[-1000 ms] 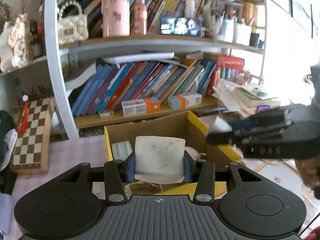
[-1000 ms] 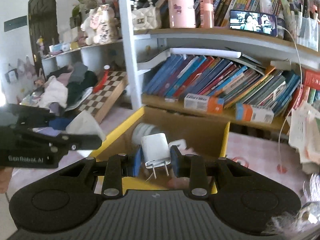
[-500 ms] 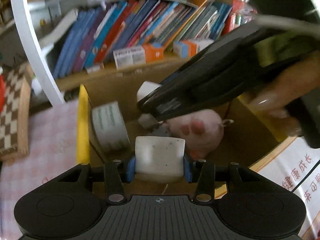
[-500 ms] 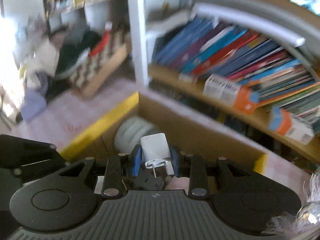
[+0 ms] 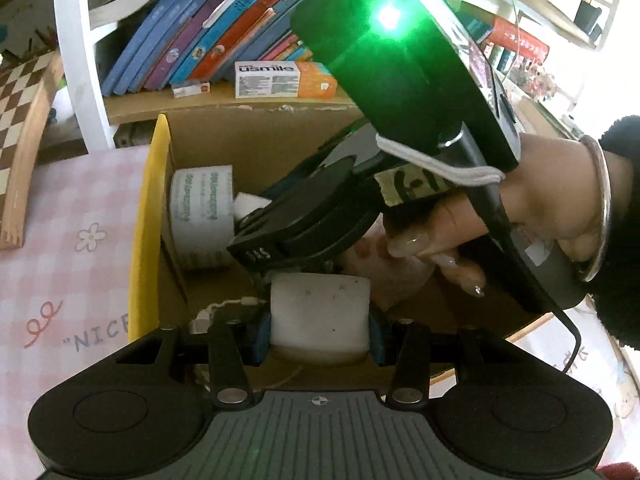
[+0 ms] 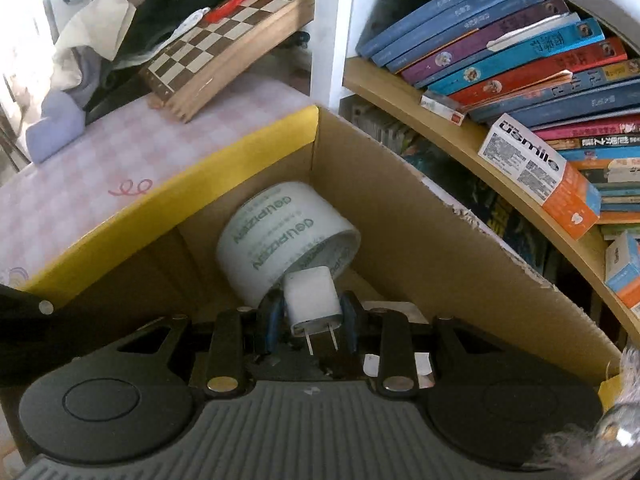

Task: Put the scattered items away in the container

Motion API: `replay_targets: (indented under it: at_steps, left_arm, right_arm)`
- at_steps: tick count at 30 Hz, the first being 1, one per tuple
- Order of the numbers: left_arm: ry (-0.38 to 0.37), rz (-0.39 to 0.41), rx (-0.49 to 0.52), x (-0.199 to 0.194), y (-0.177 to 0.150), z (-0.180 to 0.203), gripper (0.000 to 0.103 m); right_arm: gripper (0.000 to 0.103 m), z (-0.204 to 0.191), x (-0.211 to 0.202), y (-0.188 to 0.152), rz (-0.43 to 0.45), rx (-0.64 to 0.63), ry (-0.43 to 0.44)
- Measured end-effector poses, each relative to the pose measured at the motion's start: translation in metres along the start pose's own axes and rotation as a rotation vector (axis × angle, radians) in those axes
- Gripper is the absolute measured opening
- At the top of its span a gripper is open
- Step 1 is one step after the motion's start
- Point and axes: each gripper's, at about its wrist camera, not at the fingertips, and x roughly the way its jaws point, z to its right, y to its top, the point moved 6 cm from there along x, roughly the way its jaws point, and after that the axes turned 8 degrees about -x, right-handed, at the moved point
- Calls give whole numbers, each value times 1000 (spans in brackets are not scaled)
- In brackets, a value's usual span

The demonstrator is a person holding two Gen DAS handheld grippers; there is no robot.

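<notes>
You've got both loads low inside the cardboard box [image 6: 420, 216], so they drop in. Right hand-held gripper [image 6: 310, 314] clamps the charger plug [image 6: 312, 298] beside the tape roll [image 6: 280, 232]; left hand-held gripper [image 5: 318, 334] clamps the white block [image 5: 320, 316].

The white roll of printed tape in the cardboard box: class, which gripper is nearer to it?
Right. The right gripper is almost touching the white roll of printed tape; the left gripper sits farther back.
</notes>
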Motion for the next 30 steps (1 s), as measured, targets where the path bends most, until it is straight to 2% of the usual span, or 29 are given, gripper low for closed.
replay_targets:
  at_steps: [4, 5, 6, 8, 10, 14, 20, 23, 30]
  left_arm:
    - [28, 15, 13, -3, 0, 4, 52]
    - [37, 25, 22, -4, 0, 6, 56]
    - [45, 35, 32, -6, 0, 9, 59]
    - [52, 60, 50, -12, 0, 16, 73]
    - [63, 91, 69, -18, 0, 21, 77]
    - [78, 153, 99, -37, 2, 32, 81]
    - [87, 267, 128, -83, -3, 48, 83]
    - [85, 323, 114, -106, -5, 50, 87]
    - [70, 430, 38, -154, -12, 40, 88]
  right_arm:
    - [45, 5, -7, 0, 11, 11, -22]
    - [53, 6, -9, 0, 11, 12, -28]
    - [55, 7, -12, -1, 16, 13, -33]
    - [67, 9, -21, -1, 31, 19, -35]
    - [74, 10, -31, -2, 53, 32, -30]
    - [81, 10, -57, 0, 104, 38, -48]
    - [87, 5, -113, 4, 238, 78, -68]
    - [88, 2, -144, 1, 300, 117, -78]
    - [89, -13, -211, -28, 375, 166, -153]
